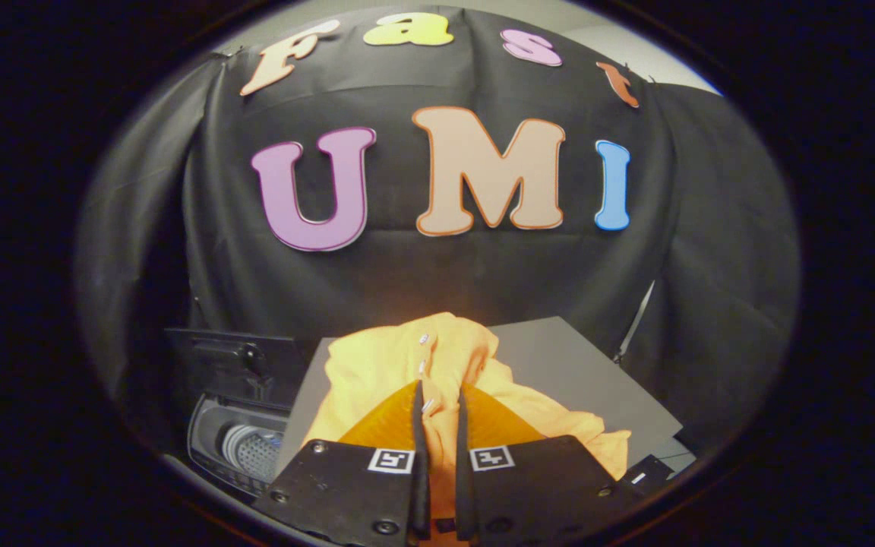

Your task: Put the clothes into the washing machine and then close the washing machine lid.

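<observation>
Between the fingers: a fold of the shirt [437, 357] is pinched, with both fingers pressed on it and only a thin gap left.
Gripper [437, 403]: closed tight on the cloth, near a row of small white buttons.
Shirt: yellow-orange, bunched up in a heap; most of it is spread just ahead of the fingers and hangs out to both sides.
Board [559, 365]: a flat grey board is seen behind and under the shirt; whether the shirt is lifted off it or rests on it cannot be told.
Washer [244, 448]: seen low down, off to the left of the fingers, with its round drum showing.
Lid [232, 365]: stood up open behind the drum, so the way in looks free.
How it will handle: the shirt is judged to be light, soft and floppy. It will not break. It will sag and swing when lifted, and a sleeve could catch on the washer's rim.
Where to hold: a thick bunch near the middle is best, so less cloth is left to hang.
</observation>
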Motion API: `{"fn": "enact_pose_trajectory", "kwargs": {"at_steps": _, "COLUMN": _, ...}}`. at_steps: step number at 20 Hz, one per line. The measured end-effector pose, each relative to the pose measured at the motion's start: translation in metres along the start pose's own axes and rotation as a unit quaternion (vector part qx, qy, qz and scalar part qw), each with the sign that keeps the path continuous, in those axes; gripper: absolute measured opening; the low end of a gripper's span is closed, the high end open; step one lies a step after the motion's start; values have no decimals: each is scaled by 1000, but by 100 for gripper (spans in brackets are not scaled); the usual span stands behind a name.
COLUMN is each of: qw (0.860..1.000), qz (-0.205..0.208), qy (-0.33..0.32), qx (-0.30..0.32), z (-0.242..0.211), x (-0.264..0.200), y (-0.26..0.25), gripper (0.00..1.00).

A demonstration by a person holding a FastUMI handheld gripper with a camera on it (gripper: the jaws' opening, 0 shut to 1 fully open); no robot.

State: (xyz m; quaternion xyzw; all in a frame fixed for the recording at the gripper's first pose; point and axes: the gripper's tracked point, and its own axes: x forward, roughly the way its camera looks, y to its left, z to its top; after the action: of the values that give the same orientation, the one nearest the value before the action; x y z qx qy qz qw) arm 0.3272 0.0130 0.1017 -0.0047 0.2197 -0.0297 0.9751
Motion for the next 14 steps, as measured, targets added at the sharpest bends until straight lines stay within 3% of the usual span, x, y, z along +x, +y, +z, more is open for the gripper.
{"fn": "enact_pose_trajectory", "kwargs": {"at_steps": 8, "qw": 998, "qz": 47, "qy": -41, "qx": -3, "z": 33, "x": -42, "y": 99, "gripper": 13}}
{"fn": "enact_pose_trajectory", "kwargs": {"at_steps": 14, "qw": 993, "qz": 108, "qy": -38, "qx": -20, "z": 21, "x": -47, "y": 194, "gripper": 13}}
